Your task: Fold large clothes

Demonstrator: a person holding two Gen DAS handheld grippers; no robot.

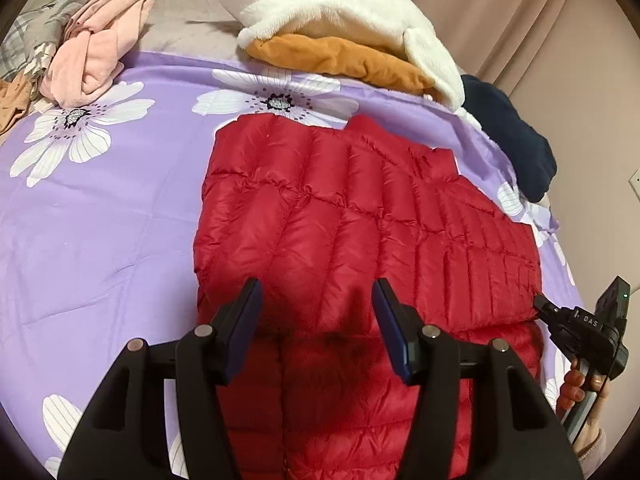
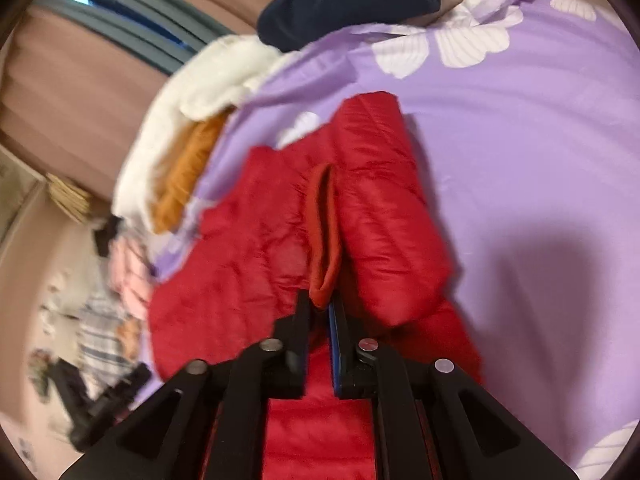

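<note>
1. Left wrist view: we see a red quilted jacket (image 1: pixel 360 232) spread flat on a purple bedspread w/ white flowers (image 1: pixel 100 200); its long axis runs from the near edge of the picture up and away, w/ the stand-up collar at the far end, pointing toward the pile of clothes beyond; the quilt channels run across that axis; the left gripper (image 1: pixel 316 312) hovers above the jacket's near half, jaws partly apart w/ nothing between them, the blue pads clear of the fabric; at the right edge the right gripper (image 1: pixel 538 304) sits w/ its tip at the jacket's right side, a hand (image 1: pixel 580 384) on its handle.
2. Same view, far side: a white fleece garment (image 1: pixel 340 12) lies over an orange one (image 1: pixel 348 58); a navy garment (image 1: pixel 512 136) is just right of them; a pink bundle (image 1: pixel 96 48) is at far left; a beige curtain (image 1: pixel 540 12) hangs behind.
3. Right wrist view (blurred): the right gripper (image 2: pixel 320 304) is clamped narrow on the jacket's red sleeve cuff (image 2: pixel 324 236); the sleeve (image 2: pixel 384 208) runs up the picture, away from the jaws, over the jacket body; the bedspread (image 2: pixel 520 160) fills the right side; the white fleece (image 2: pixel 168 128), orange garment (image 2: pixel 188 176) and navy garment (image 2: pixel 348 0) lie beyond.
</note>
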